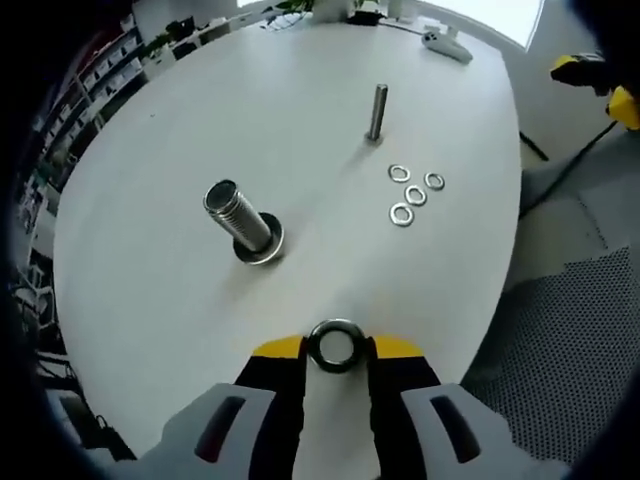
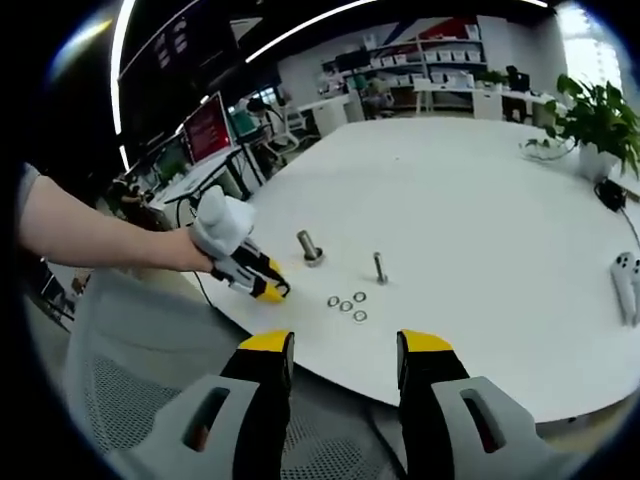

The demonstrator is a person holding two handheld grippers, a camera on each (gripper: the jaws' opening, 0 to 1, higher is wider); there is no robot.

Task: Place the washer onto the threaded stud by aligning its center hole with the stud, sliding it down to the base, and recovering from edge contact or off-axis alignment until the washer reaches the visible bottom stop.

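In the left gripper view my left gripper (image 1: 337, 347) is shut on a steel washer (image 1: 336, 345), held between its yellow-tipped jaws above the white table (image 1: 150, 250). Ahead stands a thick threaded stud (image 1: 240, 218) on a round base, leaning toward the camera. A thin threaded stud (image 1: 378, 111) stands farther off. Several loose washers (image 1: 414, 193) lie to the right of it. In the right gripper view my right gripper (image 2: 345, 360) is open with nothing between its jaws, held back off the table edge. The left gripper (image 2: 262, 284), in a person's hand, hovers near the thick stud (image 2: 310, 247).
A white controller (image 2: 625, 280) lies at the table's right side, also seen as a controller (image 1: 445, 45) far off. A potted plant (image 2: 598, 125) stands at the far right. A mesh chair (image 1: 560, 330) sits beside the table. Desks and shelves fill the background.
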